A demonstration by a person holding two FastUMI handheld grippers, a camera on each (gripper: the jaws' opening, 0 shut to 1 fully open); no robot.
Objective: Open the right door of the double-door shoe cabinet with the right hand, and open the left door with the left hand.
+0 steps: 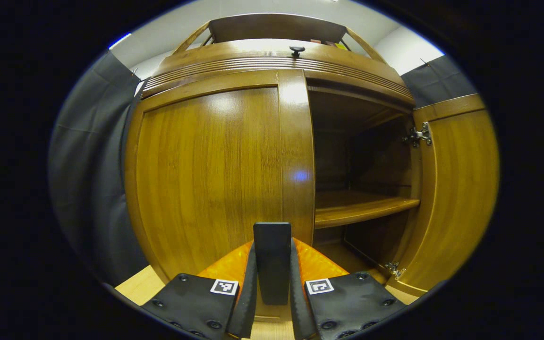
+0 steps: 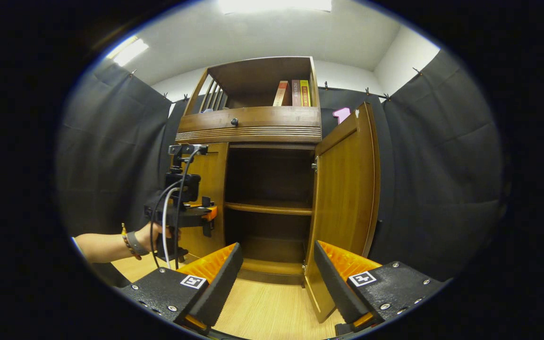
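The left gripper [image 1: 272, 264] pinches the left door's [image 1: 210, 174] black handle [image 1: 272, 255]; the right gripper [image 2: 276, 278] gapes empty; the cupboard's depths are dim

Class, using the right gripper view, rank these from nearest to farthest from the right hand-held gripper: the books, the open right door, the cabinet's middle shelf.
1. Open right door, just ahead, right of the right hand-held gripper.
2. Middle shelf, inside the cabinet.
3. Books, top compartment, highest.
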